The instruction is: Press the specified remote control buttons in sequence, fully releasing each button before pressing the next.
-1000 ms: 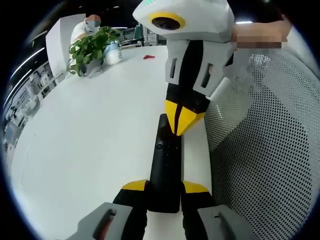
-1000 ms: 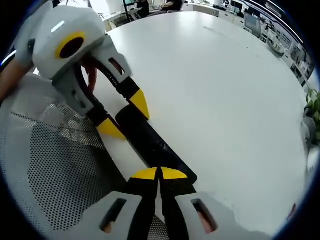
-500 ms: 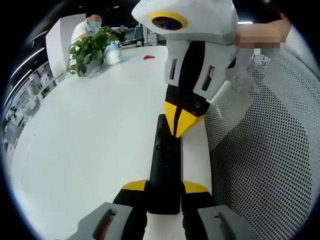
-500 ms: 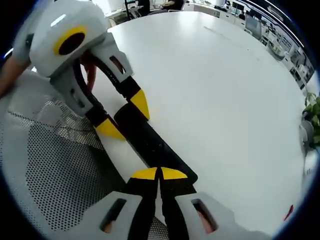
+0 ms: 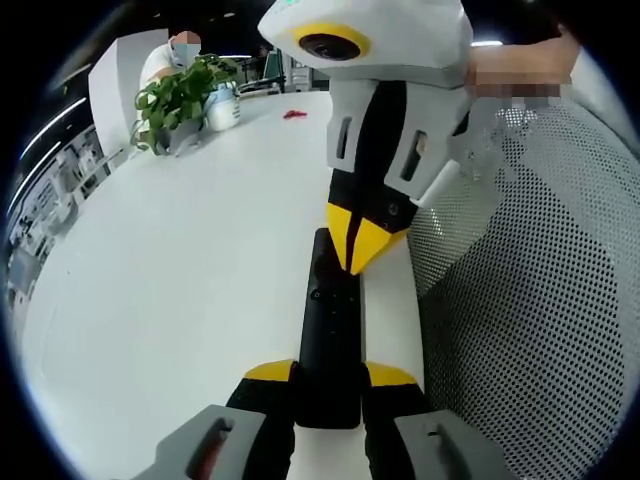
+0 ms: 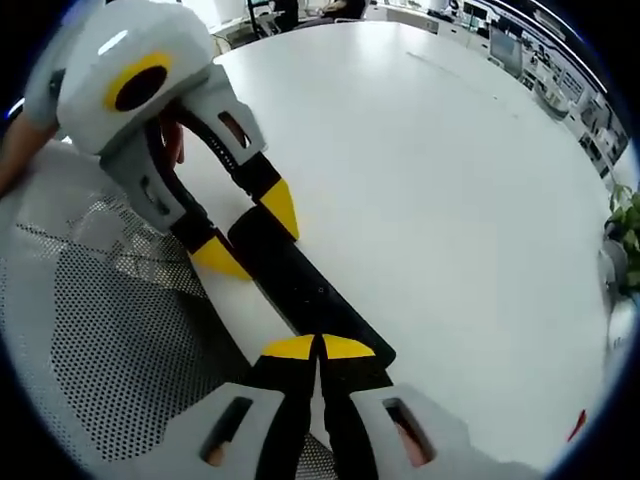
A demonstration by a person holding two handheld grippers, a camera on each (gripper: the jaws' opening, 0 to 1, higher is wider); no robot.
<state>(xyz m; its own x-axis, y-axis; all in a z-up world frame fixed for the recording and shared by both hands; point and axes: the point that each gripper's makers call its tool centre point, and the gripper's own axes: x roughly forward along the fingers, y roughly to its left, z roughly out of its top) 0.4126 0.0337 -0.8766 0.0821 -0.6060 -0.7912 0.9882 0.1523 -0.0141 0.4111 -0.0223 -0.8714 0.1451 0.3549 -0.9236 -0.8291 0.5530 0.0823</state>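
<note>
A long black remote control [image 5: 330, 330] lies on the white table [image 5: 180, 260], close to its edge. My left gripper [image 5: 330, 375] holds the remote's near end, one yellow-tipped jaw on each side. My right gripper [image 5: 360, 250] comes down from above with its jaws shut, and its yellow tips sit on the remote's far, buttoned end. In the right gripper view, the shut right gripper [image 6: 318, 347] is over one end of the remote control [image 6: 295, 285], and the left gripper [image 6: 250, 232] clamps the other end.
A grey mesh chair back [image 5: 530, 300] stands right beside the table edge and the remote. At the far end are a potted plant [image 5: 180, 95], a small red object [image 5: 293, 114] and a seated person [image 5: 175, 55]. Open tabletop stretches to the left.
</note>
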